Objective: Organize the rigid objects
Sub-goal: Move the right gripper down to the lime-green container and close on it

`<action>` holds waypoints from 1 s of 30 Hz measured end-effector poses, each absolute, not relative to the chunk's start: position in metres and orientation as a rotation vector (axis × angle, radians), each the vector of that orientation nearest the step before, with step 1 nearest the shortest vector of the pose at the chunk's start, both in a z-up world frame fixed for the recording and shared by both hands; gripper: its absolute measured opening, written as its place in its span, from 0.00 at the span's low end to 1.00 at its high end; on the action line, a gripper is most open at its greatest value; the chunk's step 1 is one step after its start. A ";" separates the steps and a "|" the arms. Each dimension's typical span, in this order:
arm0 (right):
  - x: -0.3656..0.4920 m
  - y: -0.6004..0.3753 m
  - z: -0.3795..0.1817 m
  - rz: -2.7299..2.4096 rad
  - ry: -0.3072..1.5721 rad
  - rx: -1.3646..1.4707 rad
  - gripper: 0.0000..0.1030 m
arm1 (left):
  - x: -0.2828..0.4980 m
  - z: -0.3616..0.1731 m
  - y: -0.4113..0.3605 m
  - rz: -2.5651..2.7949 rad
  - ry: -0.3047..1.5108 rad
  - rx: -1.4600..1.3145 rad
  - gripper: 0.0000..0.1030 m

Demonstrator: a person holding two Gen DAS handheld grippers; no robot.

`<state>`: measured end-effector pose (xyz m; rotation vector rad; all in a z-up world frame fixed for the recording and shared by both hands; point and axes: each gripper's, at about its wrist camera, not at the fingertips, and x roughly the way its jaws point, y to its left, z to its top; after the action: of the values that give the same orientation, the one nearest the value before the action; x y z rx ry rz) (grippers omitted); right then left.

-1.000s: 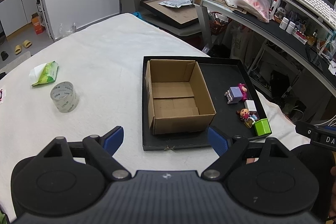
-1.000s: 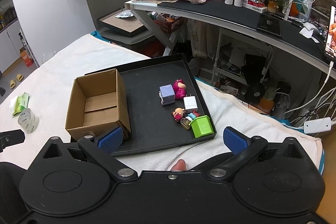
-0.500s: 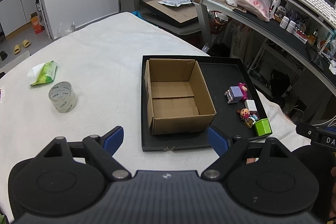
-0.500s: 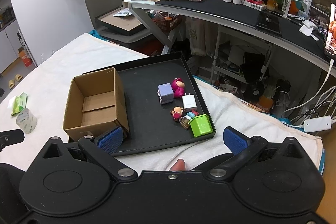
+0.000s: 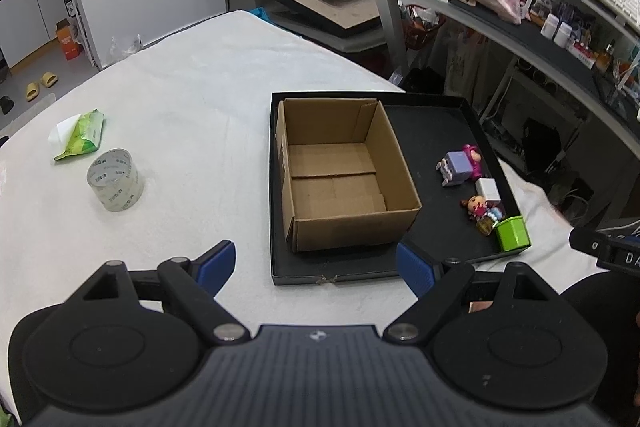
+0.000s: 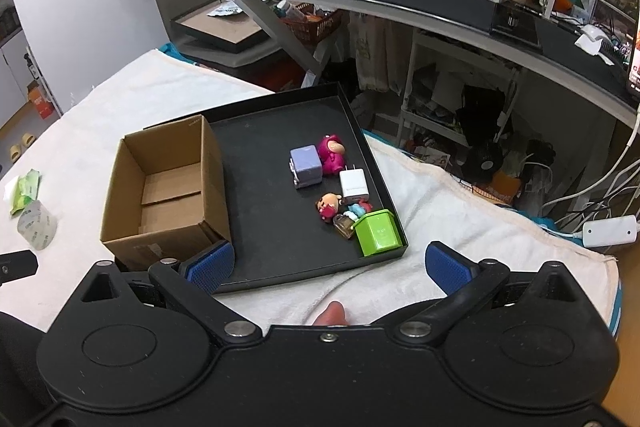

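Note:
A black tray (image 5: pixel 448 119) (image 6: pixel 276 107) lies on the white cloth. In its left half stands an empty open cardboard box (image 5: pixel 340 175) (image 6: pixel 164 187). Along its right side lie a purple cube (image 5: pixel 456 167) (image 6: pixel 306 165), a pink figure (image 6: pixel 332 149), a white charger (image 5: pixel 489 189) (image 6: pixel 354 185), a small doll (image 5: pixel 476 207) (image 6: pixel 329 206) and a green box (image 5: pixel 513 234) (image 6: pixel 378 233). My left gripper (image 5: pixel 318 265) hovers open before the tray's near edge. My right gripper (image 6: pixel 326 265) is open too, just short of the tray's near rim. Neither holds anything.
A roll of clear tape (image 5: pixel 116 179) (image 6: pixel 37 225) and a green packet (image 5: pixel 80 137) (image 6: pixel 25 189) lie on the cloth at the left. A cluttered desk (image 6: pixel 440 7) and a chair bearing a framed board (image 5: pixel 332 3) stand behind. A fingertip (image 6: pixel 330 313) shows below my right gripper.
Both grippers have drifted slightly; the tray and box sit a little differently in each view. Nothing on the table has moved.

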<state>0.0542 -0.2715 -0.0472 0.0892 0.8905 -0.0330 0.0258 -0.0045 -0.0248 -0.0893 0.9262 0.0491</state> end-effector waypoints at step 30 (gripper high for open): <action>0.154 -0.298 -0.121 -0.124 1.088 0.226 0.93 | 0.092 -0.089 0.012 0.105 1.030 -0.149 0.84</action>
<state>0.1542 -0.2976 -0.1209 0.2256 1.0885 -0.1242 0.0924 0.0116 -0.0891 -0.1487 1.0301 0.1050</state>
